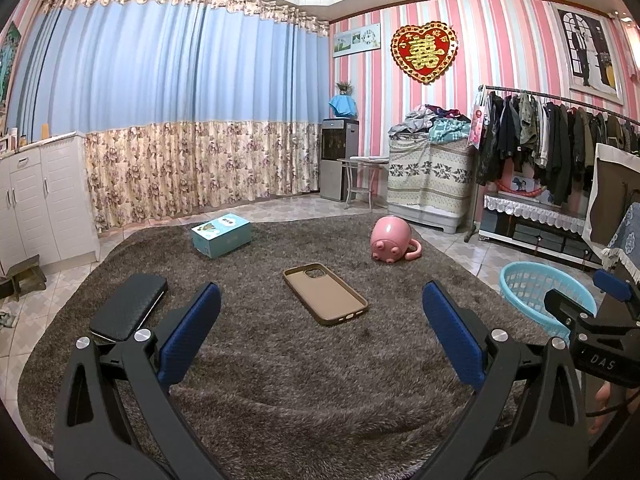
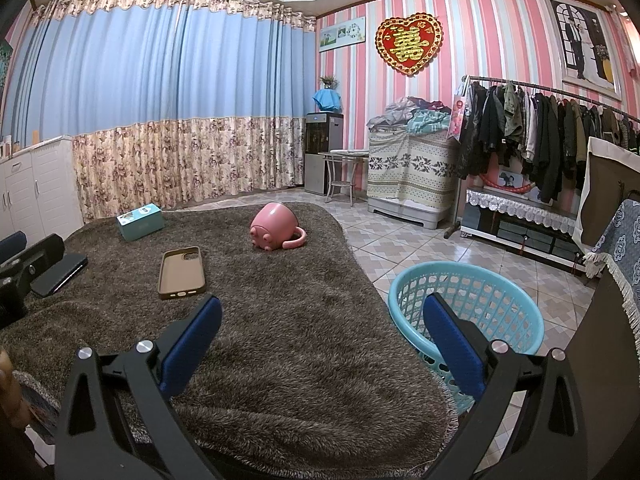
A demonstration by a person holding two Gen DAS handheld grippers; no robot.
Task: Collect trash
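Observation:
On the brown shaggy rug lie a tan phone case, a teal box, a pink pig-shaped mug on its side and a black case. My left gripper is open and empty, just short of the phone case. My right gripper is open and empty, over the rug's right edge beside the light-blue basket. The right wrist view also shows the phone case, the box, the mug and the black case.
The basket stands on tiled floor right of the rug. A clothes rack, a covered chest, a water dispenser and a small table line the far wall. White cabinets stand at left. A draped chair is at right.

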